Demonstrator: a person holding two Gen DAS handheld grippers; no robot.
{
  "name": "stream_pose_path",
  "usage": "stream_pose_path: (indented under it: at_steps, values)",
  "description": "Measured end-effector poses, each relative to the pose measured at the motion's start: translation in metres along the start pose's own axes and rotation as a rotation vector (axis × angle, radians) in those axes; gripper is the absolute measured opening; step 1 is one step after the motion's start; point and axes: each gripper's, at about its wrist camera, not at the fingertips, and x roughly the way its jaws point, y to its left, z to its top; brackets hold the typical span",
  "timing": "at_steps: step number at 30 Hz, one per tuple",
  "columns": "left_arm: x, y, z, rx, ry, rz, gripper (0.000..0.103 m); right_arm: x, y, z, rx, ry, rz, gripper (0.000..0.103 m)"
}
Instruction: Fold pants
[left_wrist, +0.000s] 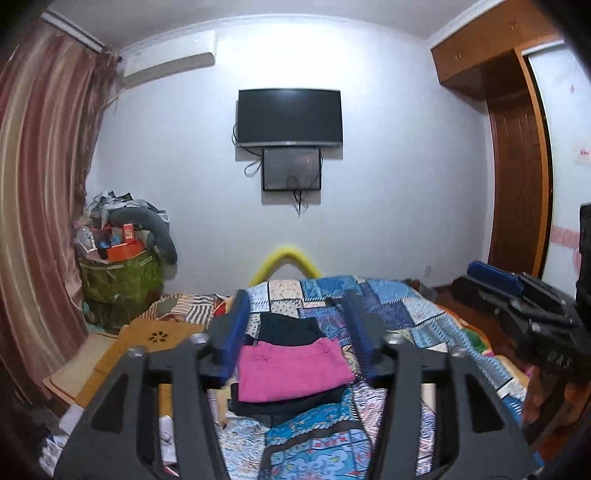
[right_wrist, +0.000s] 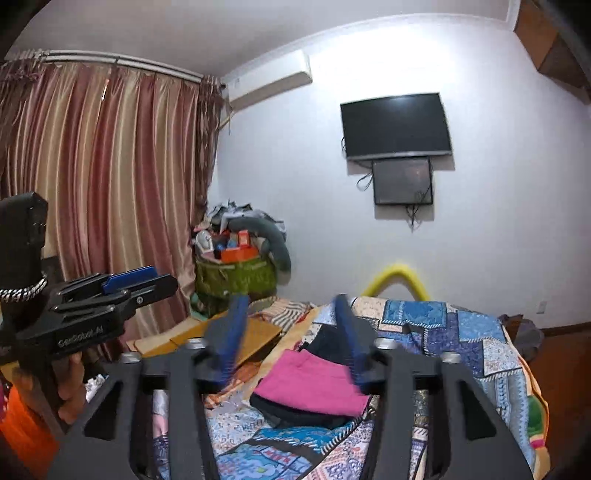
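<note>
I am holding both grippers raised over the bed, each with fingers spread and gripping nothing.

In the left wrist view, the left gripper (left_wrist: 295, 328) is keeping its blue fingers (left_wrist: 232, 332) wide apart, framing the folded pink pants (left_wrist: 291, 371), which are lying on dark folded clothes (left_wrist: 288, 404) on the patchwork quilt (left_wrist: 399, 306) of the bed. The right gripper (left_wrist: 517, 291) is hovering at three o'clock, above the bed's edge. In the right wrist view, the right gripper (right_wrist: 291, 332) is also showing parted fingers, the pants sitting at five o'clock, partly behind its right finger. The wall television (right_wrist: 397, 125) is hanging at one o'clock.
</note>
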Motion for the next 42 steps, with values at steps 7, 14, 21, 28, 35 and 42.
stream_pose_path:
  at_steps: [7, 14, 21, 28, 35, 42]
  values:
    - [-0.021, 0.002, -0.010, -0.048, -0.033, 0.007, 0.094, -0.014, 0.007, -0.005, 0.001, -0.037, -0.083, 0.093]
    - [-0.028, 0.001, -0.016, -0.030, -0.051, 0.051, 0.102, -0.018, 0.009, -0.003, 0.015, -0.035, -0.116, 0.103]
    - [-0.027, 0.000, -0.020, -0.032, -0.036, 0.048, 0.103, -0.027, 0.009, -0.010, 0.016, -0.030, -0.119, 0.103]
    - [-0.022, 0.000, -0.022, -0.041, -0.020, 0.048, 0.103, -0.029, 0.008, -0.015, 0.019, -0.020, -0.121, 0.103]
    - [-0.016, -0.003, -0.025, -0.037, -0.005, 0.052, 0.103, -0.028, 0.007, -0.018, 0.022, -0.006, -0.128, 0.103]
    - [-0.011, 0.000, -0.027, -0.051, 0.014, 0.038, 0.103, -0.030, 0.006, -0.018, 0.024, 0.000, -0.135, 0.103]
